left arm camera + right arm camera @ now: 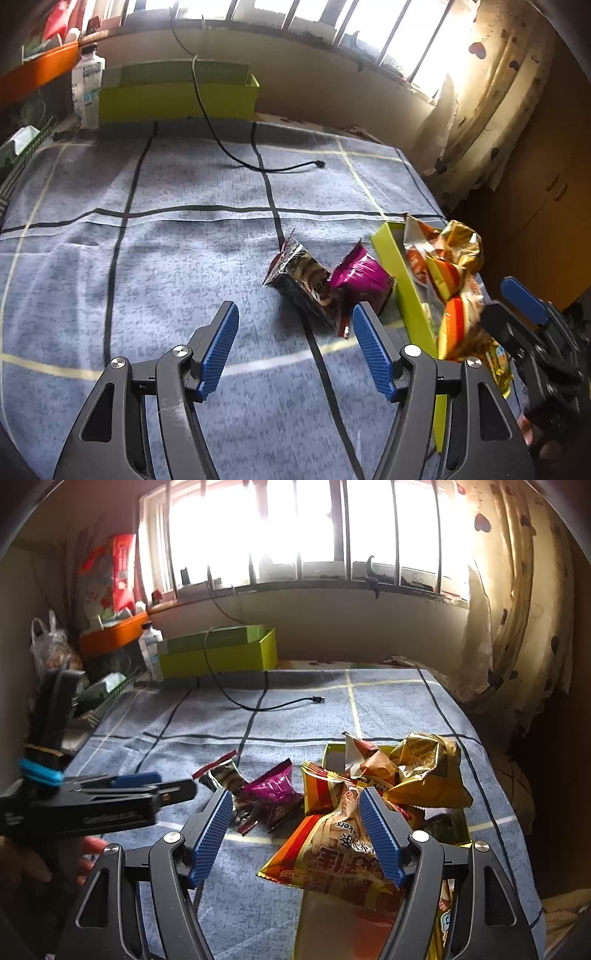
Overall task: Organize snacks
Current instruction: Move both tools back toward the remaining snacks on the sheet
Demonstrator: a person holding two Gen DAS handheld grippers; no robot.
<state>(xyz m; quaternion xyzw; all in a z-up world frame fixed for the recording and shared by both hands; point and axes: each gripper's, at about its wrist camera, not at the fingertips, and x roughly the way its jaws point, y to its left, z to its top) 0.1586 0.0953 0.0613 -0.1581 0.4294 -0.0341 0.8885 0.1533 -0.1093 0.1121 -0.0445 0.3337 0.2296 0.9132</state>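
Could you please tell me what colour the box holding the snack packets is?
The box is lime green, clearest in the left wrist view.

The orange snack bag [332, 853] shows upside-down Chinese characters and the partial word "ckers".

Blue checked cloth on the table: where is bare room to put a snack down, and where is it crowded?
The blue checked cloth is bare on its left and middle, bordered by the thin black cable and the lime-green cardboard box at the back. The right side is crowded: the dark foil packet, the magenta foil packet and the overfilled lime-green snack box.
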